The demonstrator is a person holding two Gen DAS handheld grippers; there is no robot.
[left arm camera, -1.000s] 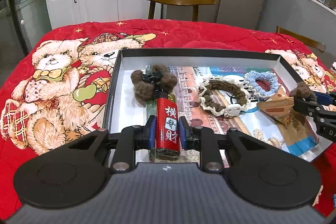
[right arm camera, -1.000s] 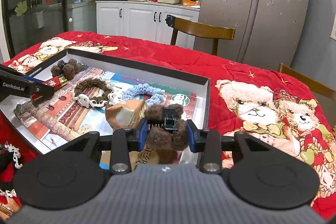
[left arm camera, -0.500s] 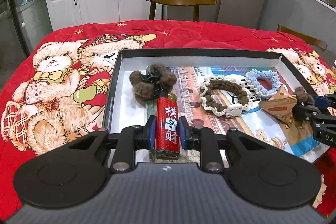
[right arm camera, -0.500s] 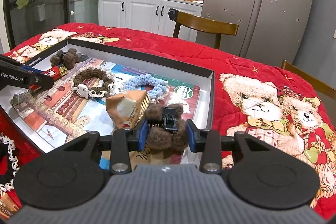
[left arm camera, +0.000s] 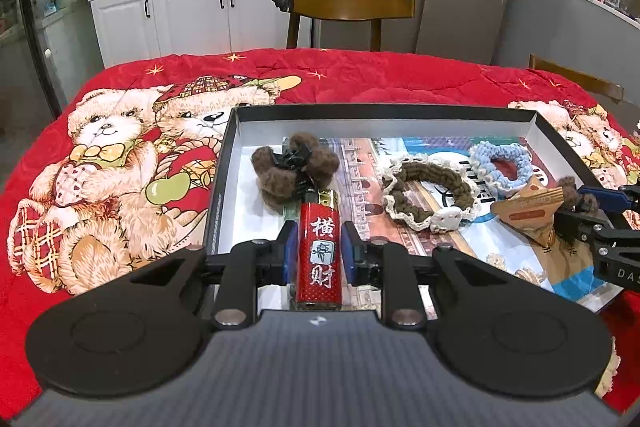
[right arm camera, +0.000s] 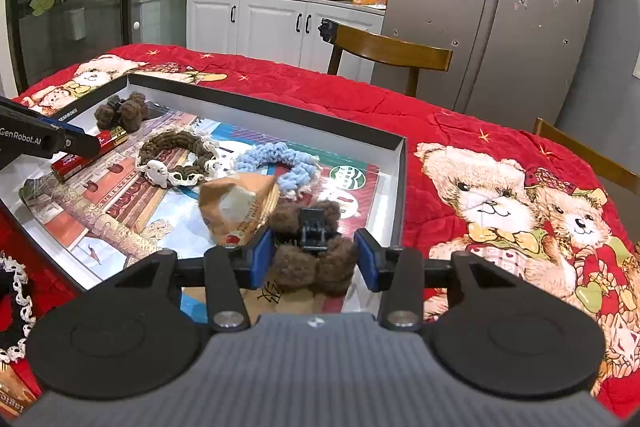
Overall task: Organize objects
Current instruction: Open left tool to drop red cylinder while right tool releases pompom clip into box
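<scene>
Fingers (left arm camera: 291,251) of the left gripper (left arm camera: 320,249) are closed on a red lighter (left arm camera: 320,267) low over the near-left part of a shallow black-rimmed box (left arm camera: 384,111) on the quilt-covered desk (left arm camera: 120,147). The lighter's gold top points at a brown fuzzy hair clip (left arm camera: 294,171) just ahead.

At the box's near-right corner, the right gripper (right arm camera: 315,259) has its fingers (right arm camera: 265,259) on either side of a second brown fuzzy hair clip (right arm camera: 316,251). The pads meet only its fluff, so I cannot tell whether they grip it or merely flank it.

The slick lighter is held near its base and looks likely to swivel or slide. Pushed forward, it would shove the clip in front of it. The right-hand clip sits beside a tan paper packet (right arm camera: 240,203) and close to the box wall. A loose hold on the fluff could drop it onto the quilt, or drag the packet along.
</scene>
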